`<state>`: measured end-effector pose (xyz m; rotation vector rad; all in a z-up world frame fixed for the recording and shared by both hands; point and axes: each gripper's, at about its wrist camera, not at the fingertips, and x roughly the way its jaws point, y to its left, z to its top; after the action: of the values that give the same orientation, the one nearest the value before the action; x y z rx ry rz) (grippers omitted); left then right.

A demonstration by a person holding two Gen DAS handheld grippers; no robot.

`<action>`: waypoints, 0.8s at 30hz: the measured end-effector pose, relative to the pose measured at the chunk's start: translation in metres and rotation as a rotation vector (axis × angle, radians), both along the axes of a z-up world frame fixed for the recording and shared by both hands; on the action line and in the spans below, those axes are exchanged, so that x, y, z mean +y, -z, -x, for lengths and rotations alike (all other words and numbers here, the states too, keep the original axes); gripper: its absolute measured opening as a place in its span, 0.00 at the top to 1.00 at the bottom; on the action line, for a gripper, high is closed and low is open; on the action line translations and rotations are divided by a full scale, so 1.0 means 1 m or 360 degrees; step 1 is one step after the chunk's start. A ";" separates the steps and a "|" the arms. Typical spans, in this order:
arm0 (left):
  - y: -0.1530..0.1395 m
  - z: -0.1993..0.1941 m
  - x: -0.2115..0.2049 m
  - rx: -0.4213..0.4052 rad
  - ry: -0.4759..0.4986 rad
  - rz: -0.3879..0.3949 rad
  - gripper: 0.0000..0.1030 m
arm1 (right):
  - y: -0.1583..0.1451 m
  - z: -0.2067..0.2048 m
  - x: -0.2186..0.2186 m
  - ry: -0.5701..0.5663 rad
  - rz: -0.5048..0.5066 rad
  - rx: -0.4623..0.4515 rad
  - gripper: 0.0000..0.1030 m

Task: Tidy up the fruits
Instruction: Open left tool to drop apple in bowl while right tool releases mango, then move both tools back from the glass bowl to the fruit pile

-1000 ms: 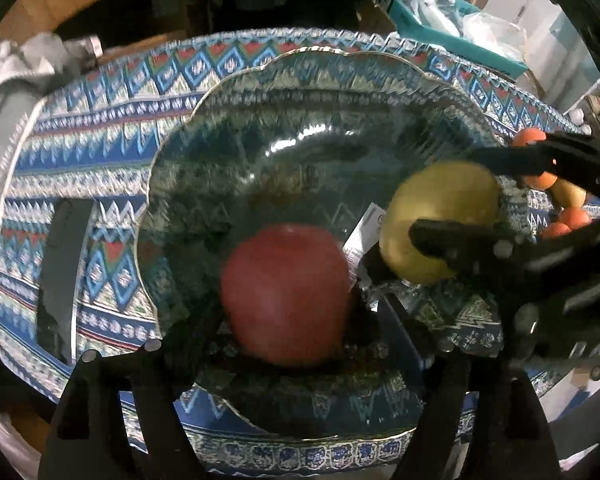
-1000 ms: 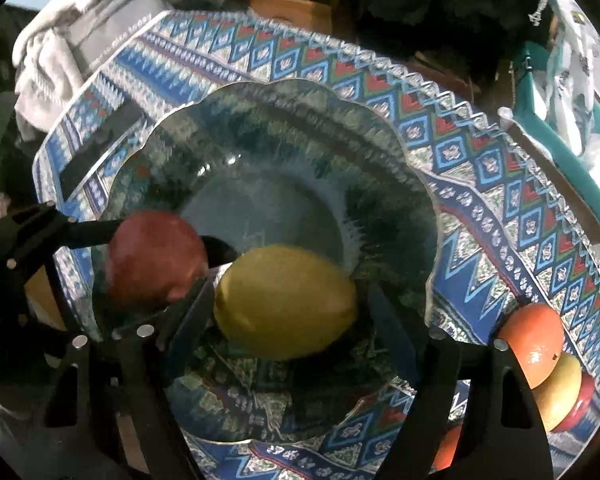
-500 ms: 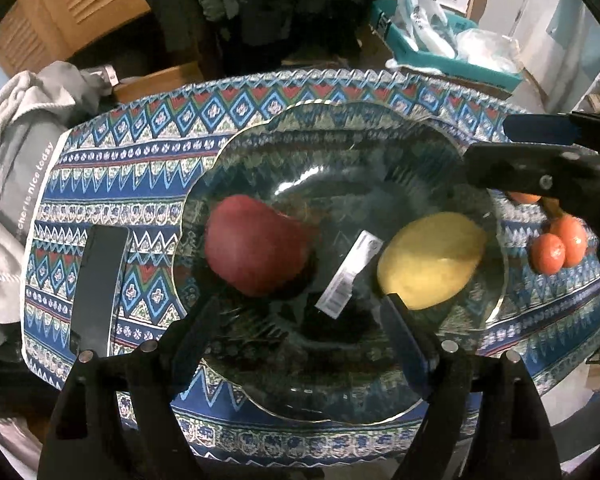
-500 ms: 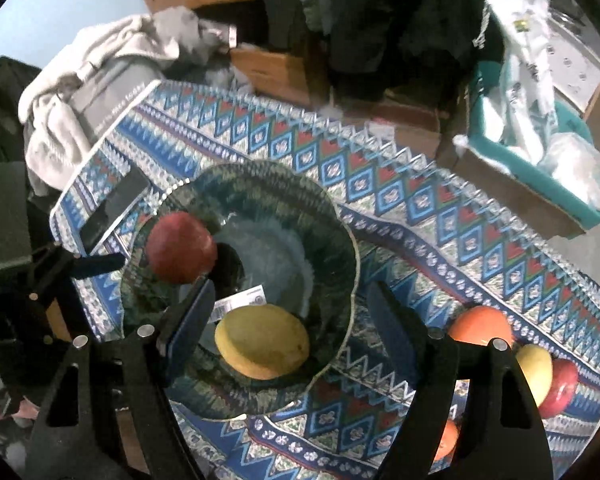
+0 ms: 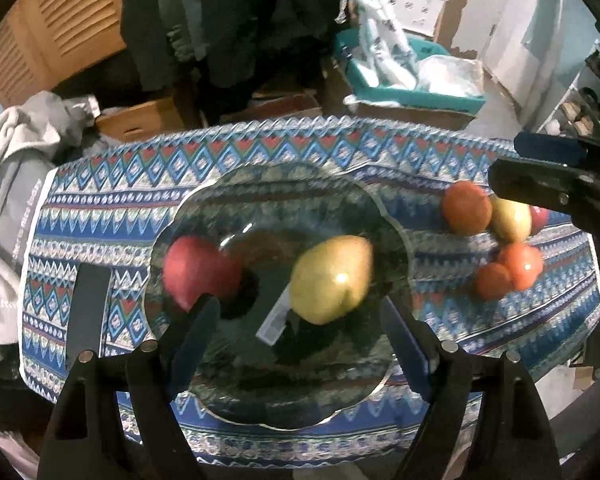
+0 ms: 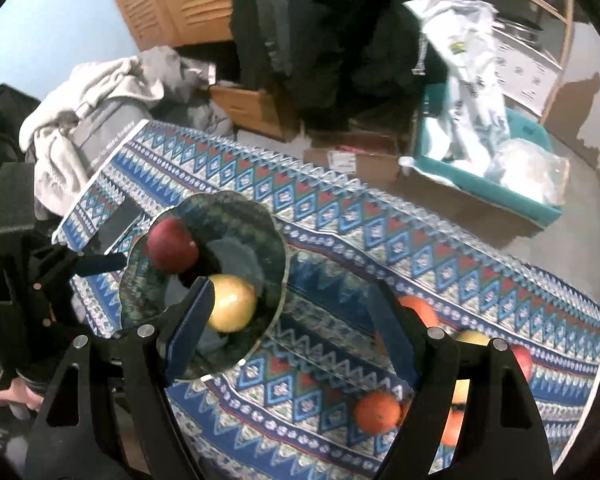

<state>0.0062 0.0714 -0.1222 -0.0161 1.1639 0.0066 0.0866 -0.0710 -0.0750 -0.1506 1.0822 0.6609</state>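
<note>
A dark patterned glass plate [image 5: 228,392] [image 6: 272,240] lies on the blue patterned cloth. In it rest a red apple [image 5: 198,270] [image 6: 172,244] at the left and a yellow fruit [image 5: 332,280] [image 6: 232,302] to its right, with a white label strip [image 5: 276,320] between. My left gripper [image 5: 300,320] is open and empty above the plate's near side. My right gripper [image 6: 288,308] is open and empty, raised above the cloth right of the plate. A cluster of loose fruit lies right of the plate: oranges [image 5: 466,208] [image 6: 378,412], a yellow fruit [image 5: 510,220] and a red one [image 6: 520,360].
A flat black object [image 5: 88,312] lies on the cloth left of the plate. Grey clothing [image 5: 8,184] is piled past the left end. Cardboard boxes and a teal bin [image 6: 484,184] with plastic bags stand behind the table. The right gripper's fingers [image 5: 548,184] reach in at the left wrist view's right edge.
Both grippers have let go and lifted back from the plate. The red apple and yellow fruit now rest in the plate. The right gripper has swung toward the loose fruit.
</note>
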 end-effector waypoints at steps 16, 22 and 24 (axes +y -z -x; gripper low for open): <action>-0.015 -0.009 -0.083 -0.0045 0.0248 0.0014 0.18 | -0.025 0.009 -0.111 0.0256 -0.0010 -0.0048 0.23; -0.015 -0.011 -0.113 -0.0051 0.0333 0.0020 0.18 | -0.022 0.013 -0.147 0.0334 -0.0003 -0.0038 0.23; -0.013 -0.013 -0.124 -0.0041 0.0364 0.0015 0.18 | -0.017 0.014 -0.161 0.0369 0.0002 -0.0020 0.23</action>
<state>0.0191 -0.0526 -0.1095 0.1083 1.1344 -0.2009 0.0726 -0.2316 -0.0582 -0.0295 1.0688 0.4500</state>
